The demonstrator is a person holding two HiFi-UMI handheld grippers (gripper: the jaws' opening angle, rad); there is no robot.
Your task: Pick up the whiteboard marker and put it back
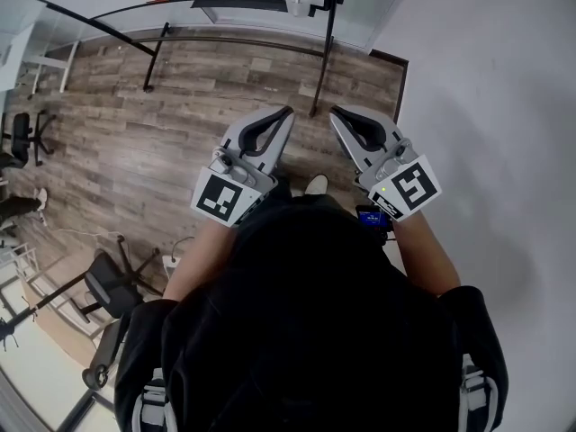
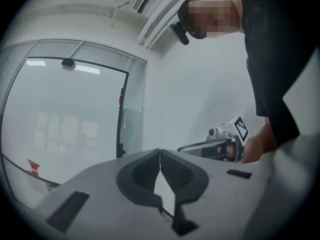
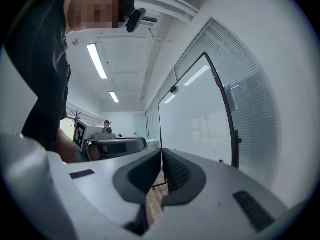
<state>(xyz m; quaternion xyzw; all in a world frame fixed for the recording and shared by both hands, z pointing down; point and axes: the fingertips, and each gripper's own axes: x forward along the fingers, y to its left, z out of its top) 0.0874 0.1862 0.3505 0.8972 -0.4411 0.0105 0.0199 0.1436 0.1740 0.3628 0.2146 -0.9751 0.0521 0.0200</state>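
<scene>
Beyond both closed jaws, whiteboard (image 3: 196, 124)

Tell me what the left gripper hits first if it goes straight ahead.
The left gripper would likely meet the white wall first, just right of the whiteboard and blinds. Nothing nearer shows in that line, though depth is unclear.

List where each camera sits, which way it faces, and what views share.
Head view: on the person's head, facing steeply down at wood floor; shows left gripper, right gripper, forearms, dark shirt.
Left gripper view: on that gripper, facing along its shut jaws toward a black-framed board; shows the dark shirt, right hand.
Right gripper view: on that gripper, facing along its shut jaws toward the same board; shows the dark shirt.
Shared: each gripper view catches the other gripper and the board.
</scene>
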